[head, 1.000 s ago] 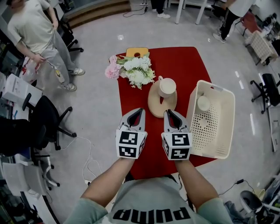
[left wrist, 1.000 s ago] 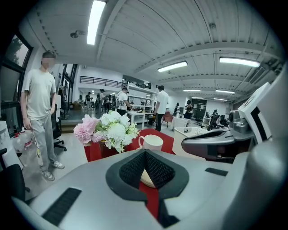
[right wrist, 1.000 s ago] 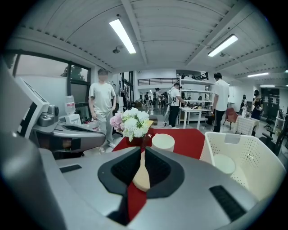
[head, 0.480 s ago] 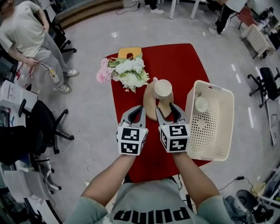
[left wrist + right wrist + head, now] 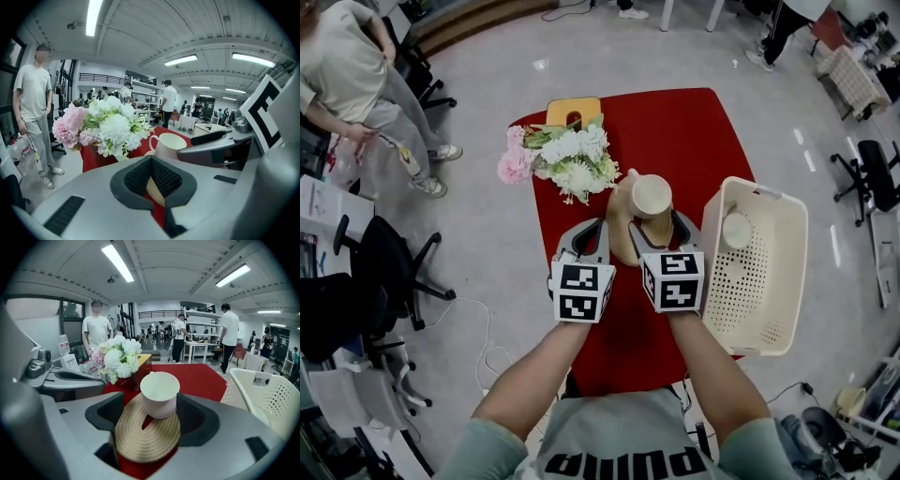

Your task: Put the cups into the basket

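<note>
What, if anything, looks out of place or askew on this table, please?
The basket stands out: it sits askew to the red table and appears to hang past its right edge. The cup on the woven mat also stands off-centre, at its far end. Nothing looks spilled or broken.

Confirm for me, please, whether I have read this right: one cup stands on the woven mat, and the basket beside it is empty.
Not quite: the basket is not empty. The head view shows a second cup inside it. The rest holds: one cup does stand on the woven mat.
</note>
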